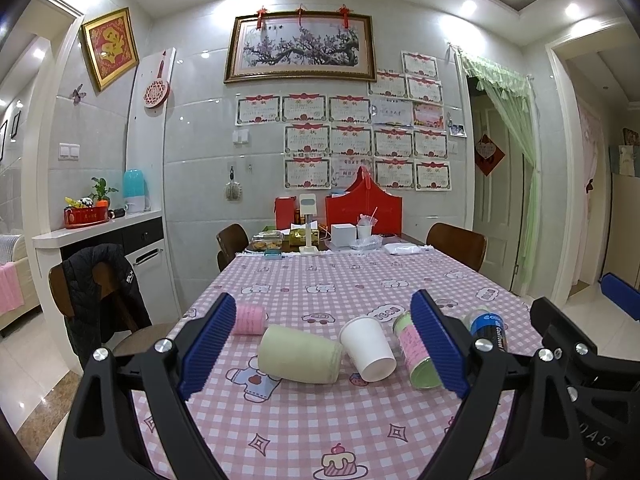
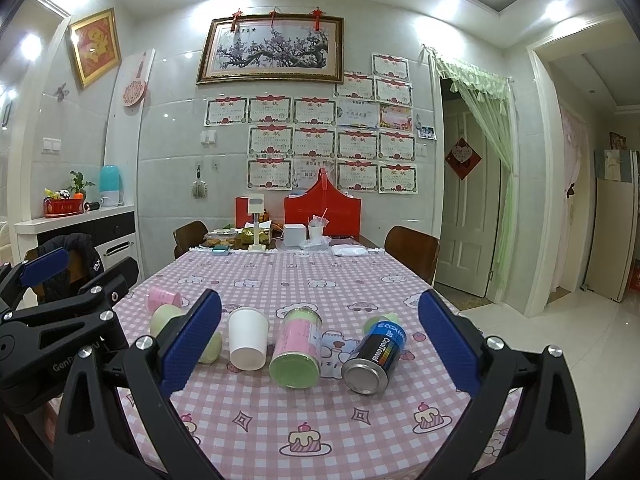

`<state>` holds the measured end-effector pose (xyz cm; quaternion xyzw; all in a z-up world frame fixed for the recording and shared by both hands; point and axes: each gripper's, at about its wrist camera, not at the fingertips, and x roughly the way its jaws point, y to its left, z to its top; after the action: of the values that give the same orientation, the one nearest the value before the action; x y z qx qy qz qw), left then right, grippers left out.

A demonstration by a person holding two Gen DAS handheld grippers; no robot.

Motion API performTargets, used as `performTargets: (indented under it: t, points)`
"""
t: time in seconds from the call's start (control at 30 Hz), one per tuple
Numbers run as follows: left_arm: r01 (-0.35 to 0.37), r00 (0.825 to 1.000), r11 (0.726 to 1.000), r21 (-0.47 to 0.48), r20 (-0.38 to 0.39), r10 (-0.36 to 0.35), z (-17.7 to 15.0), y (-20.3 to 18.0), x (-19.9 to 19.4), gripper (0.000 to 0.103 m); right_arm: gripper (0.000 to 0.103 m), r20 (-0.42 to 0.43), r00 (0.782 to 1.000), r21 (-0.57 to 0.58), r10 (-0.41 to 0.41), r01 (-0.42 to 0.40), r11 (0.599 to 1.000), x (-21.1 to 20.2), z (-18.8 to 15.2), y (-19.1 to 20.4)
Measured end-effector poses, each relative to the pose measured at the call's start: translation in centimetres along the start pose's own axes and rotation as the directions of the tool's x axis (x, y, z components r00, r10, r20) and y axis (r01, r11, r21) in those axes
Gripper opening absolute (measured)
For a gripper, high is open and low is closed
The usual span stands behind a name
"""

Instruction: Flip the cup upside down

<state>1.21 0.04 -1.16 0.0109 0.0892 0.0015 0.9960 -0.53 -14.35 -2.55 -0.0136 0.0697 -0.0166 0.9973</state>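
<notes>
Several cups and cans lie on their sides on the pink checked tablecloth [image 1: 320, 420]. From left: a pink cup [image 1: 250, 319], a pale green cup [image 1: 300, 355], a white paper cup [image 1: 368, 347], a green-and-pink can [image 1: 414, 354] and a blue-black can [image 1: 490, 330]. In the right wrist view they show as pink cup [image 2: 164, 298], pale green cup [image 2: 164, 317], white paper cup [image 2: 248, 338], green-and-pink can [image 2: 298, 346] and blue-black can [image 2: 376, 354]. My left gripper [image 1: 324, 344] is open above the near table, empty. My right gripper [image 2: 320, 344] is open and empty.
The table's far end holds red boxes [image 1: 362, 210], a white box [image 1: 343, 235], a lamp stand [image 1: 308, 226] and food trays. Wooden chairs [image 1: 458, 246] stand at the sides; one at left carries a black jacket [image 1: 100, 292]. A counter [image 1: 96, 232] stands left.
</notes>
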Motion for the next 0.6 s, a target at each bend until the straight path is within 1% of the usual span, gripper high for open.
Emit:
performTargets:
  t: [0.6]
  points:
    - [-0.002, 0.999, 1.000, -0.002, -0.045, 0.002, -0.5, -0.1, 1.9, 0.088, 0.095, -0.031, 1.000, -0.002, 0.000, 0.000, 1.000, 1.3, -0.2, 0.5]
